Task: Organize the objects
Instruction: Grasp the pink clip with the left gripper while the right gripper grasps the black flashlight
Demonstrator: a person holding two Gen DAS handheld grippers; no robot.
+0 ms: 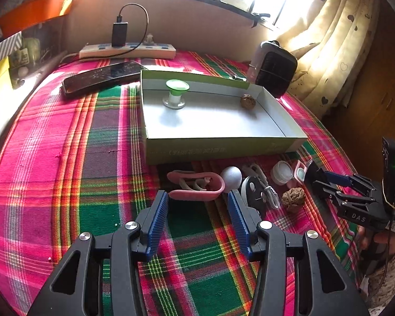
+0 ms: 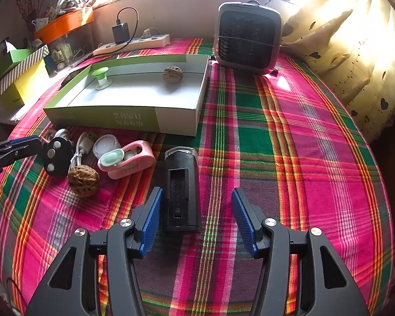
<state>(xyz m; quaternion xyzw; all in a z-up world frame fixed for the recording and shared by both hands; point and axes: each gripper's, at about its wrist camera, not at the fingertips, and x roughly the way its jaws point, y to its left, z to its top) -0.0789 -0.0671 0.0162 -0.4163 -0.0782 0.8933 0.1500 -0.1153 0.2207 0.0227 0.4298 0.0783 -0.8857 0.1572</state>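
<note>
A shallow green-and-white box (image 1: 218, 144) (image 2: 123, 117) holds a green-topped stand (image 1: 175, 93) (image 2: 101, 77) and a walnut (image 1: 247, 102) (image 2: 173, 73). In front of it lie a pink clip (image 1: 197, 185), a grey ball (image 1: 231, 176), a black device with a white cable (image 1: 255, 189) (image 2: 56, 156), a clear jar (image 1: 283, 172) (image 2: 105, 144), a second walnut (image 1: 293, 196) (image 2: 83, 176), a pink case (image 2: 130, 159) and a black holder (image 2: 181, 187). My left gripper (image 1: 197, 197) is open just before the pink clip. My right gripper (image 2: 196, 193) (image 1: 329, 181) is open around the black holder's near end.
A phone (image 1: 102, 77), a power strip with a charger (image 1: 127, 48) (image 2: 134, 43) and a small black fan (image 1: 273, 68) (image 2: 247, 36) stand at the back of the plaid cloth. Boxes (image 2: 18, 79) line the left. Curtains (image 2: 355, 52) hang right.
</note>
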